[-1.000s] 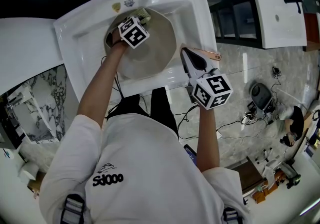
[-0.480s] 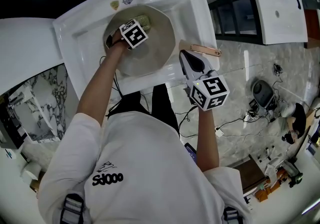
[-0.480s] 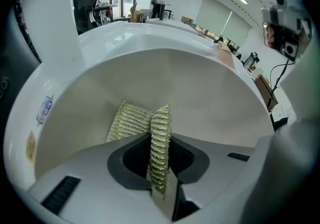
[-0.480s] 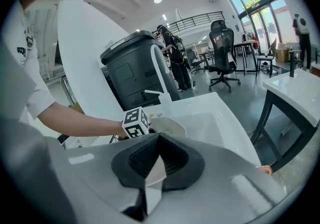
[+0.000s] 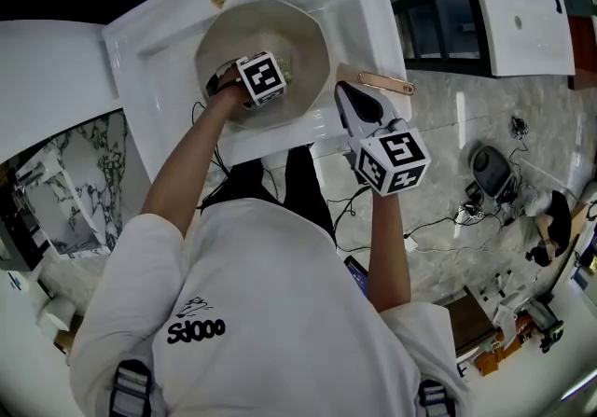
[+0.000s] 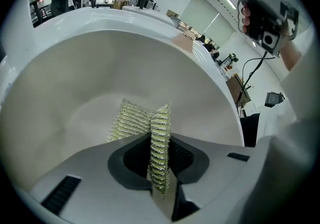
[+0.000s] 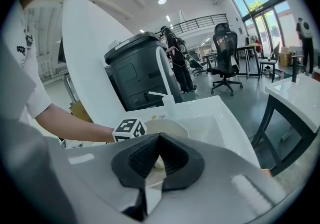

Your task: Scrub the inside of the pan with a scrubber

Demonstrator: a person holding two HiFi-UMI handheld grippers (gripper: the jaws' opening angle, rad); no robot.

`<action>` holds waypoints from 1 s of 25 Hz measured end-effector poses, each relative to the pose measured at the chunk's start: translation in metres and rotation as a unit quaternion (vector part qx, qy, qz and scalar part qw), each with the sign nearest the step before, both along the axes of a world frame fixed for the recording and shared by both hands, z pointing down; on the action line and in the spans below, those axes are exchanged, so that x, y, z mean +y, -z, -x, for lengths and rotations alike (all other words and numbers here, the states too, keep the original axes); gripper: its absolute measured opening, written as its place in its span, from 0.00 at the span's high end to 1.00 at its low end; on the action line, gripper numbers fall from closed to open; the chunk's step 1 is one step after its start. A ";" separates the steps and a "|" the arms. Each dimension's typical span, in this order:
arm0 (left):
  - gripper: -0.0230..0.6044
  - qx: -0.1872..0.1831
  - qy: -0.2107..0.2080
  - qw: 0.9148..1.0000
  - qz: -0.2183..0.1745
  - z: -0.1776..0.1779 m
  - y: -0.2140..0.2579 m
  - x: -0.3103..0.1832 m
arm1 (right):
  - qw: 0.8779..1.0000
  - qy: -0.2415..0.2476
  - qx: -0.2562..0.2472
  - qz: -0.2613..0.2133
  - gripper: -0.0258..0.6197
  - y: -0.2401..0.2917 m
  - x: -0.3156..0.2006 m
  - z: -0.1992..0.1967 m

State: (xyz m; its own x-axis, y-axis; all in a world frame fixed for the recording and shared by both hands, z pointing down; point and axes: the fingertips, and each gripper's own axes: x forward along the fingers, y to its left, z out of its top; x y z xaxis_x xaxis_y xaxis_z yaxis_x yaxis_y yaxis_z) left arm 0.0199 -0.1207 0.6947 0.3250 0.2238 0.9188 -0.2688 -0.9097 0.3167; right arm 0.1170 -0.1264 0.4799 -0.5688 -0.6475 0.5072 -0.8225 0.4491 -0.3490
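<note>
Mid-scrub: my left hand-held gripper [image 6: 161, 140] clamps the mesh scrubber [image 6: 131, 120] inside the pan [image 6: 75, 67]; my right hand-held gripper [image 7: 159, 138] sits closed and empty to the right. Next, I judge, sweep with steady pressure.

The left arm [image 5: 187, 163] reaches far forward and is almost straight. Its hand [image 5: 222, 84] holds the left gripper [image 5: 272, 81], with the left cube [image 5: 262, 77] on top. That gripper's jaws are squeezed tight on the scrubber [image 6: 159, 138]. The right arm [image 5: 387, 247] stays lower and closer to the body. The right gripper [image 5: 345, 96] points forward and a little left, with the right cube [image 5: 393, 161] at its back end. Its jaws seem pressed together, tips touching.
</note>
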 end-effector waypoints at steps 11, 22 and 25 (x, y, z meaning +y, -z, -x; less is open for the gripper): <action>0.86 0.043 0.029 0.987 0.152 -0.005 0.014 0.056 | 1.000 -0.006 -0.014 -0.004 0.95 0.006 0.016 0.004; 0.86 0.087 0.021 0.966 0.243 0.010 0.048 0.077 | 1.000 -0.005 -0.013 -0.011 0.95 0.012 0.027 0.009; 0.86 0.085 0.017 0.962 0.258 0.020 0.055 0.079 | 1.000 -0.005 -0.013 -0.011 0.95 0.013 0.028 0.010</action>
